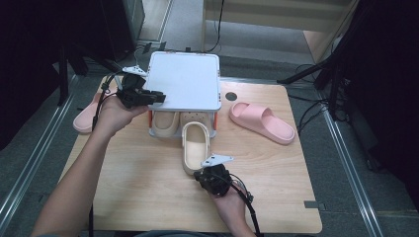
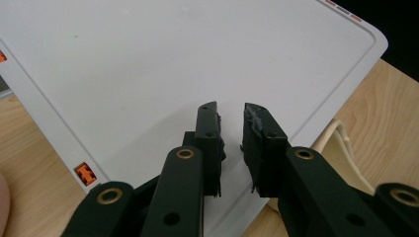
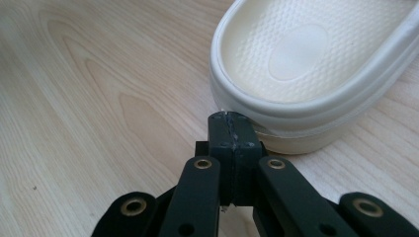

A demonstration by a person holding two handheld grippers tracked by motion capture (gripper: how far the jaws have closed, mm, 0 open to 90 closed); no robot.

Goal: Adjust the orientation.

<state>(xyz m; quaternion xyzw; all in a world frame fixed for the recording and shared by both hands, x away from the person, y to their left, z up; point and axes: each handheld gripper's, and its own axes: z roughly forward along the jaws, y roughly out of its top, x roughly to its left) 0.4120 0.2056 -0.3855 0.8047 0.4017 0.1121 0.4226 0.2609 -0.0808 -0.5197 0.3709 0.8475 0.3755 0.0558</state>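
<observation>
The cream slipper (image 1: 195,147) lay on the wooden surface (image 1: 148,187), its toe end pushed under the white shoe rack (image 1: 185,81) and its heel end pointing toward the person. A second cream slipper (image 1: 164,123) already sat inside the rack, on the lower level. Two pink slippers lay apart on the surface, one (image 1: 261,122) to the right of the rack and one (image 1: 88,114) at the left edge.

The right tongs (image 3: 230,118) were pressed together with nothing between them, their tips just at the heel rim of the cream slipper (image 3: 316,59); I could not tell whether they touched it. The left tongs (image 2: 231,116) stood a little apart over the flat top of the rack (image 2: 148,59), holding nothing.

The slipper seemed to be made of foam, so it was probably light and soft, with a thick rounded rim that bends a little. With the tongs together, a push on the heel looked the easiest way to slide it in; for lifting, the heel rim or the strap looked like a good place to grip.

No brand, label or writing could be read anywhere.
</observation>
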